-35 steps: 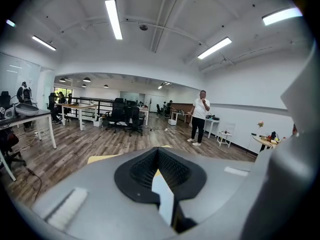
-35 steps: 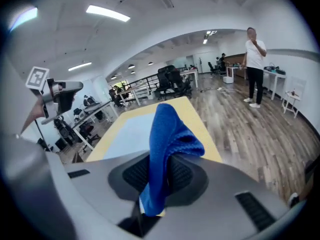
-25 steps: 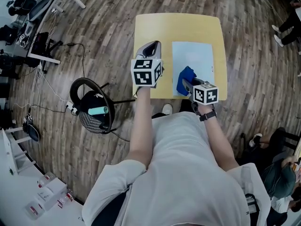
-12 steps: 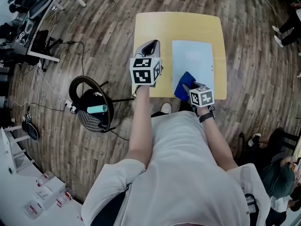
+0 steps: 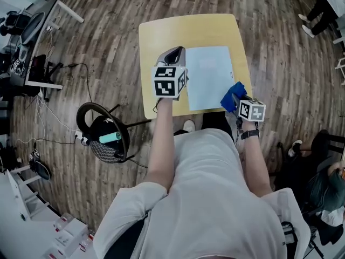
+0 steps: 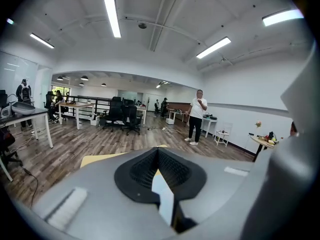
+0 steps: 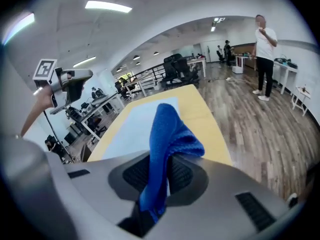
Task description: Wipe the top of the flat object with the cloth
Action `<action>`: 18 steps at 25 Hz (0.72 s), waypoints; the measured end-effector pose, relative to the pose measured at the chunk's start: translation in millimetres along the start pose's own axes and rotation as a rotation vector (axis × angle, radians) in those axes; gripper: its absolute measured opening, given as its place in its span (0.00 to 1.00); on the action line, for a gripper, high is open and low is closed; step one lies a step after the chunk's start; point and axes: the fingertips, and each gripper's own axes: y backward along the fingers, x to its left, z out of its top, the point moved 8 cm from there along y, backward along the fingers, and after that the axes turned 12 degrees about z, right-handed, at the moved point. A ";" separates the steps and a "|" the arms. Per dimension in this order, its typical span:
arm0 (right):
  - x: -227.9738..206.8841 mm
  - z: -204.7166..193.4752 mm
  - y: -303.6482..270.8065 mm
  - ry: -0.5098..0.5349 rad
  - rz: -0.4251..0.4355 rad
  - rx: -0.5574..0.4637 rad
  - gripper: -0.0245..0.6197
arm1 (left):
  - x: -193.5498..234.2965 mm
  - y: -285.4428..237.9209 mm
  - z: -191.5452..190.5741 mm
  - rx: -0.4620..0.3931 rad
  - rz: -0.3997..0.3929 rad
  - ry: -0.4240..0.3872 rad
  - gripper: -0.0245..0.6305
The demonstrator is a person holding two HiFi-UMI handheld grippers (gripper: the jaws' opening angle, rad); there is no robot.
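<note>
A pale blue flat sheet (image 5: 207, 77) lies on the small yellow table (image 5: 161, 31). My right gripper (image 5: 230, 99) is shut on a blue cloth (image 5: 233, 95), which hangs over the table's near right edge, just off the sheet's near right corner. In the right gripper view the cloth (image 7: 167, 134) stands up between the jaws of that gripper (image 7: 161, 159), with the sheet (image 7: 132, 126) ahead and to the left. My left gripper (image 5: 173, 53) hovers at the sheet's left side. Its jaws (image 6: 159, 156) are shut and hold nothing.
A black round-seated chair (image 5: 103, 127) carrying a teal object (image 5: 110, 138) stands on the wooden floor left of the table, with cables nearby. Desks (image 5: 32, 26) fill the far left. A person (image 6: 198, 115) stands across the room, and other people sit at the right.
My right gripper has carried the cloth to the right, from the sheet's near edge to past its near right corner. The left gripper has stayed where it was.
</note>
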 end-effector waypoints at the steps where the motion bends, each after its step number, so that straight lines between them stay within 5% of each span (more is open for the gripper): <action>1: -8.8 1.6 5.9 -0.014 -0.022 -0.007 0.14 | -4.2 -3.0 1.2 0.001 -0.011 -0.005 0.05; 8: -46.8 -5.7 34.7 -0.080 -0.147 0.016 0.14 | -26.0 -12.8 4.7 0.004 -0.054 -0.029 0.05; 12: -41.0 16.9 40.0 -0.100 -0.120 -0.104 0.14 | -23.7 -12.7 13.6 -0.015 -0.052 -0.014 0.04; 18: 19.6 117.1 35.3 0.197 -0.066 -0.276 0.14 | -19.8 -7.8 38.9 -0.074 -0.036 -0.010 0.05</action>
